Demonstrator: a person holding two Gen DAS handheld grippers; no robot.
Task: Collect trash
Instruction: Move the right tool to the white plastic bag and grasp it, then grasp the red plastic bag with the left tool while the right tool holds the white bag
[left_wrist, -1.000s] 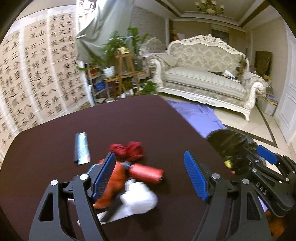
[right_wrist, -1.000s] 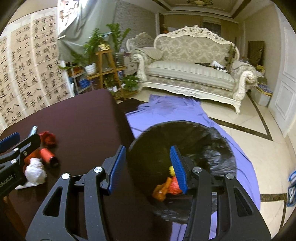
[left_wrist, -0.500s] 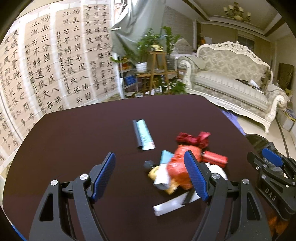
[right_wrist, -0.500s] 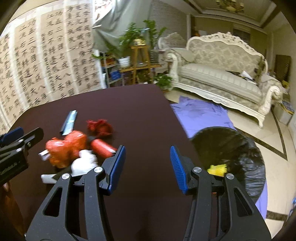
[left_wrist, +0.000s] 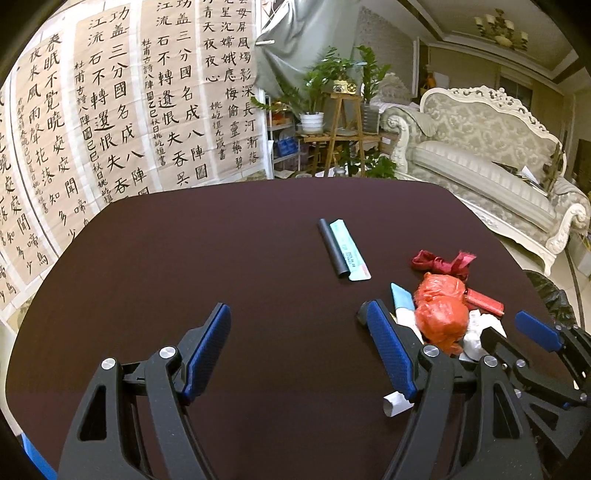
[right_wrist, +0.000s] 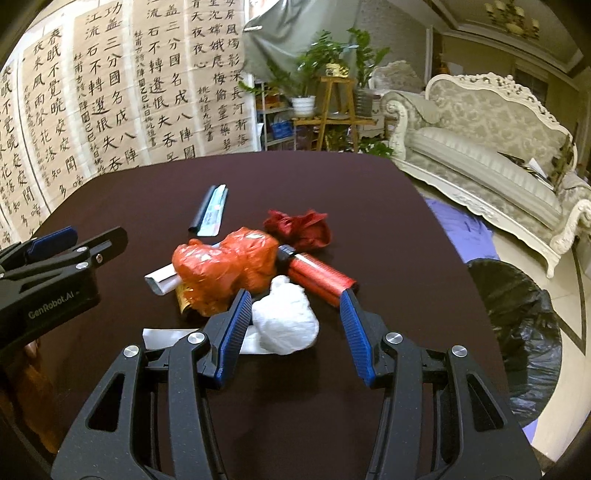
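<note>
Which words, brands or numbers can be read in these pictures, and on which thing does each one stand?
"GenRobot.AI": on the black body of the left gripper, seen from the right wrist.
"春眠不覺曉", "江流石不轉", "功蓋三分國", "名成八陣圖": brush calligraphy on the paper sheets behind the table.
Small black print on the pale green strip on the table: too small to read.
The red tube: no legible label.

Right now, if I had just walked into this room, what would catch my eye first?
Probably the heap of litter on the dark table: a crumpled orange plastic bag with a white wad in front of it and a red tube beside it. The right gripper, jaws open, points at the wad. Behind the table hang tall calligraphy scrolls, and a black-lined bin stands on the floor to the right.
</note>
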